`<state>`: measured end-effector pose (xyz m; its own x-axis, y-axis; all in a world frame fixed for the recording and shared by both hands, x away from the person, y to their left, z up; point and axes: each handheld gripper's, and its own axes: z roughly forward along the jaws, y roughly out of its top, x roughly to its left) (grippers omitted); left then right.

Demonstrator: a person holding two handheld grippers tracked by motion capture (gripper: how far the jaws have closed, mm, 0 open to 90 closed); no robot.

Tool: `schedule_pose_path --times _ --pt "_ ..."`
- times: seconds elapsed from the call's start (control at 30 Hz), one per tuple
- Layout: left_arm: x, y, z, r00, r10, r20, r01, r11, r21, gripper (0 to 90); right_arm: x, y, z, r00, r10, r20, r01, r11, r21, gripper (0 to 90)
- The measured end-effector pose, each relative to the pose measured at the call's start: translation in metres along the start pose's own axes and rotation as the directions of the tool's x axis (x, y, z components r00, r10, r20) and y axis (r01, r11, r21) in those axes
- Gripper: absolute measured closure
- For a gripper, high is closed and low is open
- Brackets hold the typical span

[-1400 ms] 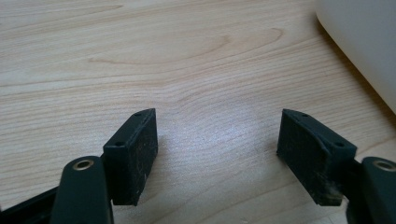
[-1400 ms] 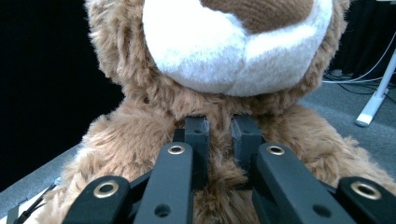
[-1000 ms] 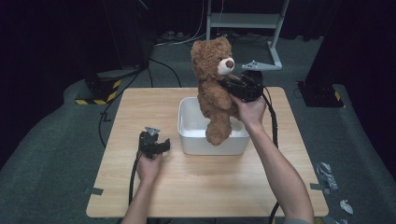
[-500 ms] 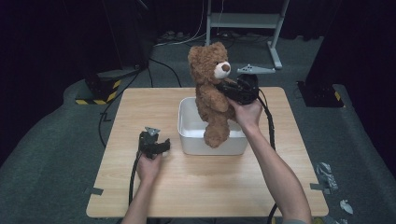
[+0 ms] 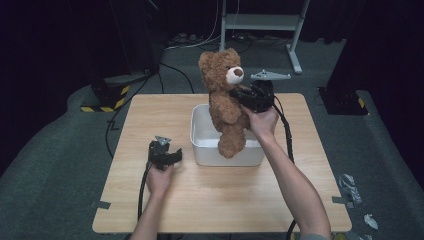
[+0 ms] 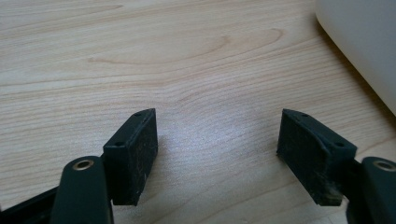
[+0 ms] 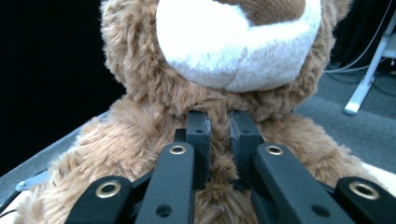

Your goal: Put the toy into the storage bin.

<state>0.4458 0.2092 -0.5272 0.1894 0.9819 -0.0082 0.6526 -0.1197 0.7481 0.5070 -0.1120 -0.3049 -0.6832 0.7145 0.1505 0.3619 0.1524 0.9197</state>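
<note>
Holding one teddy bear (image 5: 224, 102) over one white bin (image 5: 202, 131).

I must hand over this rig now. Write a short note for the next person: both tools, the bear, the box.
Right tool: shut on the teddy bear, pinching fur just under its chin.
Left tool: open, holding nothing, low over the table left of the white bin.
Bear: held upright, legs hanging at the bin's front wall.
Done: bear gripped.
Left: probably setting the bear down, then releasing.
</note>
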Motion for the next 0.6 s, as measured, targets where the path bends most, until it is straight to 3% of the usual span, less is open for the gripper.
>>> schedule_pose_path --times 0.17,0.4,0.6 --pt "-0.0002 0.0000 0.0001 1.0000 0.001 0.000 -0.001 1.0000 0.001 28.8 0.0037 0.0060 -0.0070 0.9995 -0.029 0.011 0.030 0.999 -0.027 83.8" --pt "-0.0002 0.0001 0.0001 1.0000 0.003 0.000 -0.003 1.0000 0.001 28.8 0.0007 0.0097 -0.0081 0.9994 -0.019 0.031 0.021 0.997 -0.070 83.5" --pt "-0.0001 0.0000 -0.0001 1.0000 0.002 0.001 -0.002 1.0000 0.005 28.8 0.0007 0.0034 0.0000 0.9981 -0.025 0.056 0.027 0.999 -0.035 83.3"
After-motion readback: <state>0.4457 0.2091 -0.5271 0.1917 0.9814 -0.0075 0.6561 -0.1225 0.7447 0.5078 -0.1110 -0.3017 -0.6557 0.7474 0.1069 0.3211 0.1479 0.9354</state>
